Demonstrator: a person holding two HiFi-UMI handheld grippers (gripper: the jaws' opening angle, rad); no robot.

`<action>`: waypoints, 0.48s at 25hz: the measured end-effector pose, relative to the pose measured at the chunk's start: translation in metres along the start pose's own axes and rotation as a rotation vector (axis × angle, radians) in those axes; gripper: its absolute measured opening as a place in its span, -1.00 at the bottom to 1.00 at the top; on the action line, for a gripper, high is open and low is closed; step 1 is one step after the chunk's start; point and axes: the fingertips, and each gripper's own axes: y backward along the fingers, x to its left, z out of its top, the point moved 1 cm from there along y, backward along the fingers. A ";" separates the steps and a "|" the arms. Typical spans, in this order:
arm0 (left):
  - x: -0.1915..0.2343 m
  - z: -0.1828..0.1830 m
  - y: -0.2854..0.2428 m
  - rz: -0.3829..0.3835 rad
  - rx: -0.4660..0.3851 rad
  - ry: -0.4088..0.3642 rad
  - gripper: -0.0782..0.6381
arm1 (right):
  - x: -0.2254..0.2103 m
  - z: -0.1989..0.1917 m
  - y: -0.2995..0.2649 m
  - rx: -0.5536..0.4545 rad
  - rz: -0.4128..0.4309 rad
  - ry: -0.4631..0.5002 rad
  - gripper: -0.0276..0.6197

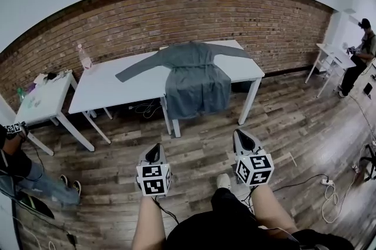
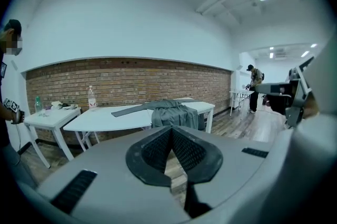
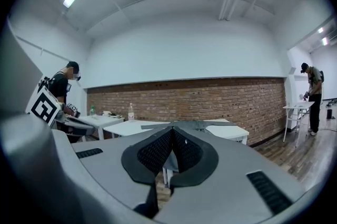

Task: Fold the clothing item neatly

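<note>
Across the plank floor (image 1: 200, 149), well apart from both grippers, the grey garment (image 1: 194, 75) lies spread on the white table (image 1: 117, 87). Its sleeves (image 1: 138, 69) stretch out to either side and its lower half hangs over the front edge. Both claws are clenched on nothing: the left gripper (image 1: 154, 153) and the right gripper (image 1: 242, 140) each have their ribbed pads (image 2: 156, 149) pressed together, with only floor and table beyond them. Folding has not begun. The cloth looks soft, limp and fairly light, likely to sag and slide toward the hanging side if tugged, so it wants a two-point hold. Good places to pinch seem to be the hem corners below the edge, or a sleeve cuff and the shoulder beside it
</note>
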 end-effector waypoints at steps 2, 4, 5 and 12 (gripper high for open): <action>0.003 -0.002 -0.005 -0.004 0.006 -0.014 -0.81 | 0.005 -0.001 -0.005 -0.004 0.005 0.035 -0.91; 0.006 0.000 -0.012 0.000 0.007 -0.020 -0.81 | 0.009 -0.003 -0.011 -0.005 0.009 0.073 -0.91; 0.007 0.002 -0.015 0.002 0.005 -0.023 -0.81 | 0.009 -0.004 -0.015 -0.005 0.016 0.081 -0.91; 0.008 0.015 -0.053 0.044 0.018 -0.105 -0.81 | -0.008 -0.011 -0.057 -0.015 0.055 0.027 -0.91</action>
